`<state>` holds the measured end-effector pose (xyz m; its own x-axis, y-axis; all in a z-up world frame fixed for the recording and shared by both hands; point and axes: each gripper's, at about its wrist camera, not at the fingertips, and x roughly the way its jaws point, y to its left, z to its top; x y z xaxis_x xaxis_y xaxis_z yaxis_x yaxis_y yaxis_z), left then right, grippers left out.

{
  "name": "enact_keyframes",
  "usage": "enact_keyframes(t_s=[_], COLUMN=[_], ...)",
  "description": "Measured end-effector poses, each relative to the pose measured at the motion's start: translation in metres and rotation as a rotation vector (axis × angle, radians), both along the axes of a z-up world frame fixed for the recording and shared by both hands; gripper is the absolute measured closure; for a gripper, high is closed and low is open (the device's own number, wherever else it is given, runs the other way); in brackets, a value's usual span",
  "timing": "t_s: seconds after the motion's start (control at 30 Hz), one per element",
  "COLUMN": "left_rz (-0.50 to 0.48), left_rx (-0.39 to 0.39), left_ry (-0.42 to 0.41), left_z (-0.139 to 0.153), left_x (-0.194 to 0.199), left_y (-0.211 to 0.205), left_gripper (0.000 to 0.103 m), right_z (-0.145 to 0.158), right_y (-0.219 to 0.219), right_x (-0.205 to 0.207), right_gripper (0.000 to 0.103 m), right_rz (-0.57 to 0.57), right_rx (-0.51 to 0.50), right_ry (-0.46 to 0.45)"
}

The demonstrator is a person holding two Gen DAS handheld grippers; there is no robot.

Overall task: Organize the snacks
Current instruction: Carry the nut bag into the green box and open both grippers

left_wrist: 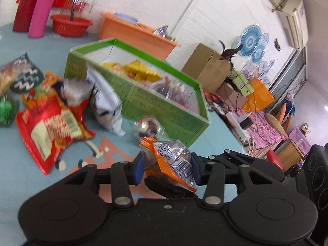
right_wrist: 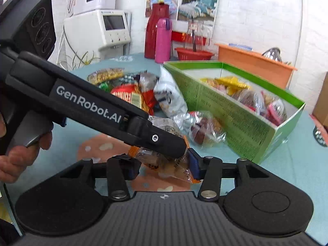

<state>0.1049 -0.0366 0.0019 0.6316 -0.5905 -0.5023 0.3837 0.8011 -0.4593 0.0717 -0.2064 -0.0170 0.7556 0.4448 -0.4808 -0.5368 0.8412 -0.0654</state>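
Left gripper (left_wrist: 167, 167) clamped, right gripper (right_wrist: 162, 167) parted, crossing closely.

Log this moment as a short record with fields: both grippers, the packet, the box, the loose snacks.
left gripper: jaws shut on the orange packet
right gripper: same packet between its jaws, touching on one side; grip unclear
green box: open, on the table, partly filled with snacks
loose snacks: red bag, white bag and others piled beside the box
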Motion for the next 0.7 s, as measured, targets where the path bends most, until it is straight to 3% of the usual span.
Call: enact_keyframes(t_s=[0.37,0.53,0.7], left_rz=[0.008,0.017,0.025], left_rx=[0.028,0.036,0.047], left_ry=[-0.204,-0.235,-0.237], left_z=[0.061,0.072,0.070], left_x=[0.027,0.060,0.091], left_y=[-0.007,-0.006,-0.001], left_gripper=[0.039,0.039,0.039], right_z=[0.047,0.058,0.062], right_y=[-0.003,0.001,0.005], right_x=[0.027,0.056,0.088], right_gripper=[0.023,0.023,0.024], right_rz=[-0.025,-0.039,-0.060], right_rx=[0.052,0.078,0.112], right_ry=[-0.213,-0.264,-0.251])
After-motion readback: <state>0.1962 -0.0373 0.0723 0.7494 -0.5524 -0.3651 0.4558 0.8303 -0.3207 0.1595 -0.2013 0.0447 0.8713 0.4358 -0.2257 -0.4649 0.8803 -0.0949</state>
